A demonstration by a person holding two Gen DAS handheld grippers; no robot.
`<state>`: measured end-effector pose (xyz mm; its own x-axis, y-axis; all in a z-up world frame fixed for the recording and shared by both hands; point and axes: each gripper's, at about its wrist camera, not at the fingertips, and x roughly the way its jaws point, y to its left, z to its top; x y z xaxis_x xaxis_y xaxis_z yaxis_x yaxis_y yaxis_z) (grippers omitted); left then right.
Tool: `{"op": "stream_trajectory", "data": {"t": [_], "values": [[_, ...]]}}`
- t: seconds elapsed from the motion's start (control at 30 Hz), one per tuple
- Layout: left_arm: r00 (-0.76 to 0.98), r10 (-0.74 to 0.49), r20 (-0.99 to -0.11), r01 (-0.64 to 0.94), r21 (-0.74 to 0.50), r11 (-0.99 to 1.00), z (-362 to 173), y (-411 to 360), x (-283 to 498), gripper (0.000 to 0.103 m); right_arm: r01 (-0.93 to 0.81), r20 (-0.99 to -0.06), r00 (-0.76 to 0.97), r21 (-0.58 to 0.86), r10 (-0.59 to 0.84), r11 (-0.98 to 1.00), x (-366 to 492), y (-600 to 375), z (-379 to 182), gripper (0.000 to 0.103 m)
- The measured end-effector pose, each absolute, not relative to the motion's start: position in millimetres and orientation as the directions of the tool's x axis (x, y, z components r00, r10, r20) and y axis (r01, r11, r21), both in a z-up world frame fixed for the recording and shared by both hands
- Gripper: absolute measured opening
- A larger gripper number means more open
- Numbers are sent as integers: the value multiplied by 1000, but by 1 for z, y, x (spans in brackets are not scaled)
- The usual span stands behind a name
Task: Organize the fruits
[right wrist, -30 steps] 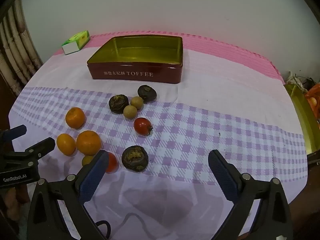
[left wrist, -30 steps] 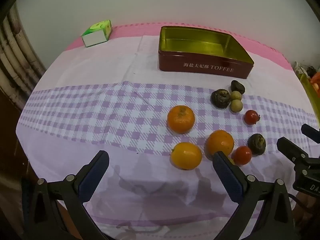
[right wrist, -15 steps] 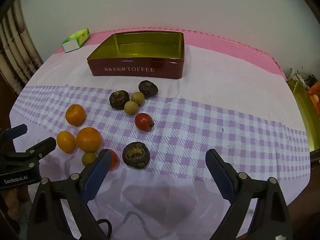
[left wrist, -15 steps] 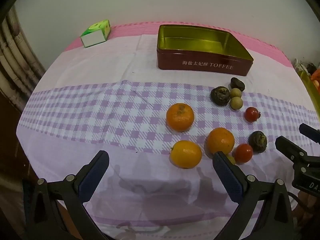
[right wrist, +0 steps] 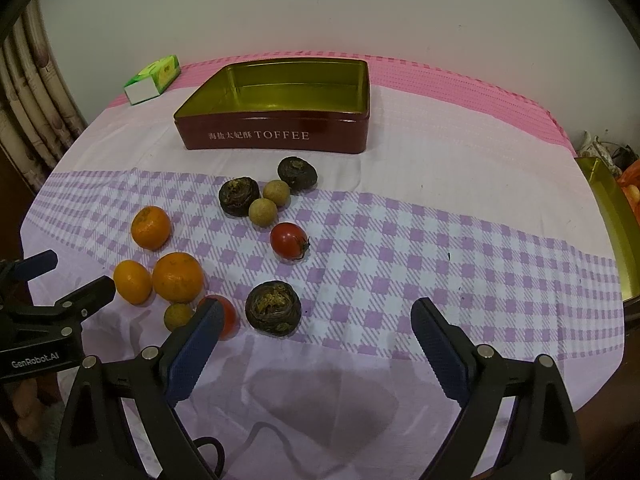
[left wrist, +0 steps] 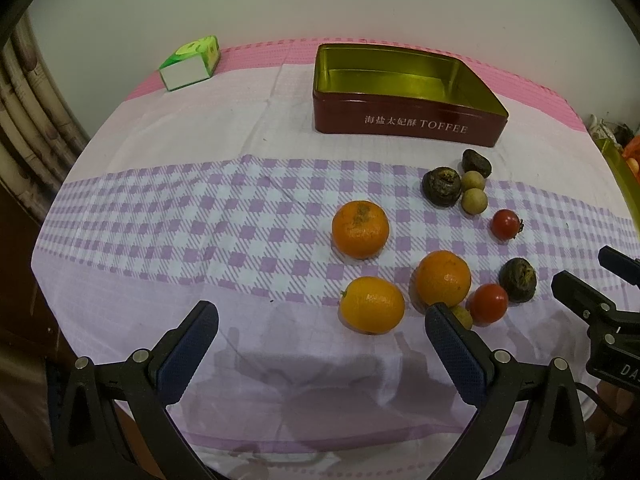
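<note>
Hovering spread and empty, left gripper (left wrist: 320,332) and right gripper (right wrist: 314,330) over scattered fruits (right wrist: 178,277).

Dim, warm indoor light; soft tong shadows fall on the checked purple-and-white cloth (right wrist: 400,240) near the counter's front edge. Fisheye bends the edges; corners vignette black.

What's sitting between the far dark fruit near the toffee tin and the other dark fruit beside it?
A small tan round fruit sits between the far dark fruit and the other dark fruit; the right wrist view shows it.
</note>
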<state>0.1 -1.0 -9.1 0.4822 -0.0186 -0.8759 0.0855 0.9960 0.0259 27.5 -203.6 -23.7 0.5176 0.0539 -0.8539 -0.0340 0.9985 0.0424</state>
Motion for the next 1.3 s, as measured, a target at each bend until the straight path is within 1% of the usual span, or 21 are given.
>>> {"op": "stream_trajectory", "data": {"t": [0.37,0.6,1.3], "values": [[482,-17,-876,88,29,996,-10,-3,0,102,-35,-855,516,44,56,998,27,-203,-24,92],[479,-17,-878,90,30,996,-11,-4,-1,102,-33,-857,513,46,57,998,26,-202,-25,89],[451,-23,-892,94,22,995,-17,-4,4,102,-33,-862,504,53,62,998,27,-203,-30,88]]}}
